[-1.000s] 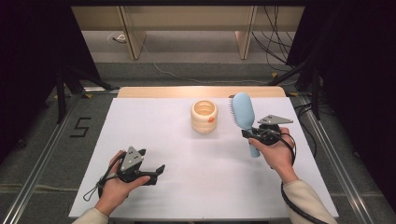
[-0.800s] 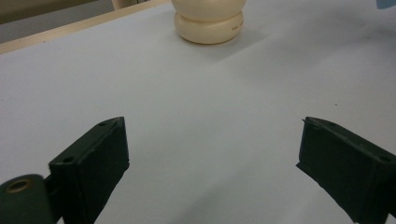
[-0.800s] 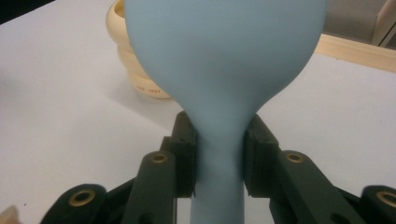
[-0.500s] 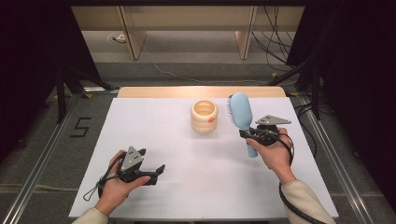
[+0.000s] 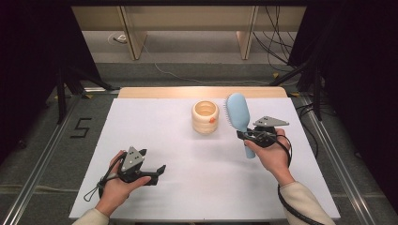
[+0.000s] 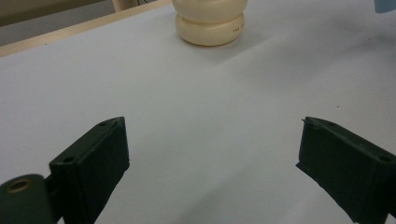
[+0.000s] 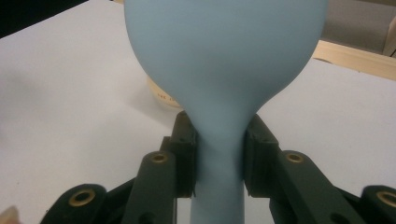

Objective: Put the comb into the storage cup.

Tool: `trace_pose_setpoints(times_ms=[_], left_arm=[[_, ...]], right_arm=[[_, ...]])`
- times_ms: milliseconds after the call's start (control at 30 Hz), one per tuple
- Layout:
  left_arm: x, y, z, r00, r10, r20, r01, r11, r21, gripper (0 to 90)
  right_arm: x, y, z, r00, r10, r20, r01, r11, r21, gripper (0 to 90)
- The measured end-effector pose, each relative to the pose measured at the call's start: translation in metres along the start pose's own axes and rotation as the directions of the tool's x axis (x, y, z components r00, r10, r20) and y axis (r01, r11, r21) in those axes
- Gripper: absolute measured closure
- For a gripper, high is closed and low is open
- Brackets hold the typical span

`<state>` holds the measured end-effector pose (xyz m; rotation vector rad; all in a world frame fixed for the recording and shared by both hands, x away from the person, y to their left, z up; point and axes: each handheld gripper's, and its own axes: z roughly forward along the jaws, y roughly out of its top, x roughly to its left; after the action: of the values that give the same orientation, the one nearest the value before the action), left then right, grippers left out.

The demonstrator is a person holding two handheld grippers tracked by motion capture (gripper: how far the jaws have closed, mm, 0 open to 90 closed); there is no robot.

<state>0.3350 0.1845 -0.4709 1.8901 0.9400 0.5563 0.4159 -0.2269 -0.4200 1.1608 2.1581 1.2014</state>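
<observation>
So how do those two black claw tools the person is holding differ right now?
The right gripper is clamped on the neck of a light blue hairbrush, which points away from the person; the left gripper holds nothing and its jaws stand wide apart. The right gripper is far up the white table, beside the cream ridged pot; the left gripper sits near the table's front edge. Both are black, hand-held and carry a grey plate.

Lab-like recording bay: white table (image 5: pixel 187 187), black curtains (image 5: pixel 28 70), floor cables (image 5: pixel 277 28).

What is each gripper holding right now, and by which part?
The right gripper clamps the blue hairbrush by its handle neck. The left gripper is open, holding nothing.
</observation>
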Motion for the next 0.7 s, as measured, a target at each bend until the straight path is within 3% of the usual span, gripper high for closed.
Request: trace_pose_setpoints(times_ms=[300, 700], left_arm=[[0.003, 0.003, 0.001, 0.9999, -0.015, -0.003, 0.015, 0.9998, -0.009, 8.1], [-0.003, 0.016, 0.005, 0.9998, 0.012, 0.014, -0.011, 0.9995, -0.03, 8.1]], right_arm=[[0.006, 0.0, 0.003, 0.9998, -0.014, -0.014, 0.014, 1.0, 0.001, 70.3], [0.016, 0.001, 0.007, 0.999, -0.036, -0.027, 0.036, 0.999, 0.003, 70.3]])
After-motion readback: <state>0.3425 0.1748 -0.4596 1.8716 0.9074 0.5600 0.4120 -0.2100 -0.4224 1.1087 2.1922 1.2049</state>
